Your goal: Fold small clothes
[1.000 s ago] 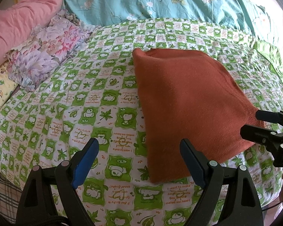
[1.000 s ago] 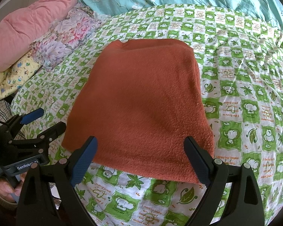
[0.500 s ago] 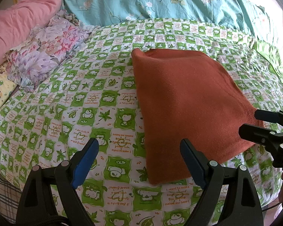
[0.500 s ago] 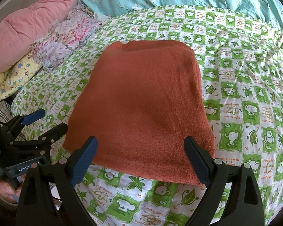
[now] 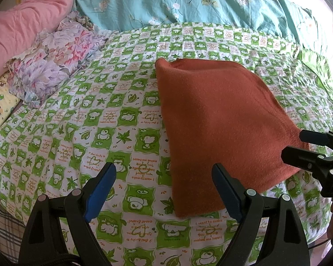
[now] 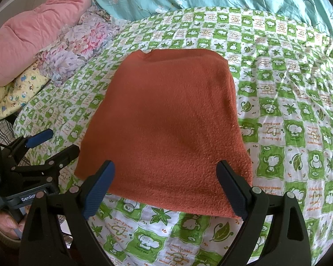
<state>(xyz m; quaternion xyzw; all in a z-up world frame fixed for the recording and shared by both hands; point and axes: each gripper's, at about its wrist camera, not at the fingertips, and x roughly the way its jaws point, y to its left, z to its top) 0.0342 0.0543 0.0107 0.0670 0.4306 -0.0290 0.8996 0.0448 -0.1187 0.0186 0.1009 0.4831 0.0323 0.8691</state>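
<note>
A folded rust-orange garment lies flat on the green-and-white checked bedsheet. My left gripper is open, hovering over the sheet at the garment's near left corner, with nothing between its fingers. My right gripper is open too, held just short of the garment's near edge, which spans the gap between its fingers. Each gripper shows in the other's view: the right one at the garment's right corner, the left one off its left side.
A pink pillow and a floral ruffled cloth lie at the far left. A teal floral quilt runs along the back of the bed. A yellow patterned cloth and the bed's edge are at the near left.
Both grippers have drawn back and risen slightly from the garment; it sits a little farther off in both views. The garment itself has not moved.
</note>
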